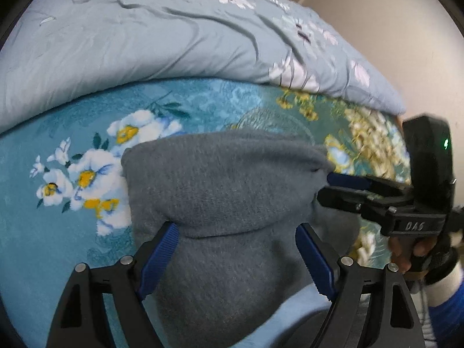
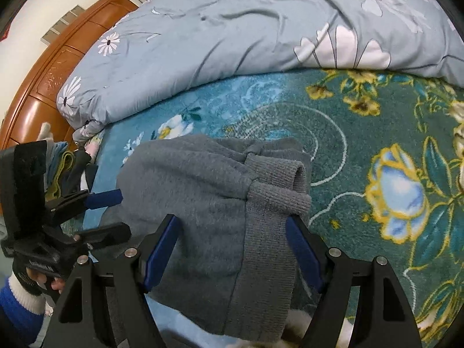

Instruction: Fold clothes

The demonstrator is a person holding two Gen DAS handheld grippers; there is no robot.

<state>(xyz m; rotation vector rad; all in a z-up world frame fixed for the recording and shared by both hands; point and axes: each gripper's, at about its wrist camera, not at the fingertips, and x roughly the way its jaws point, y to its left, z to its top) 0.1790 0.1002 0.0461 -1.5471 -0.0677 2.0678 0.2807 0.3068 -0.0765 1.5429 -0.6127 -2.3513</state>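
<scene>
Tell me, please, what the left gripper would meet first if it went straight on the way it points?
Probably the grey garment, already between the left gripper's open fingers; beyond it lie the floral blanket and the quilt.

Teal plush blanket (image 2: 362, 150) with white, blue and yellow flower print: spread flat over the bed. Grey-blue cotton duvet (image 2: 232, 37) with white daisy print: bunched along the blanket's far edge. Orange-brown carved wooden headboard (image 2: 49, 72): at the left end. Small pile of mixed dark fabrics (image 2: 69, 168): near the blanket's left edge.
</scene>
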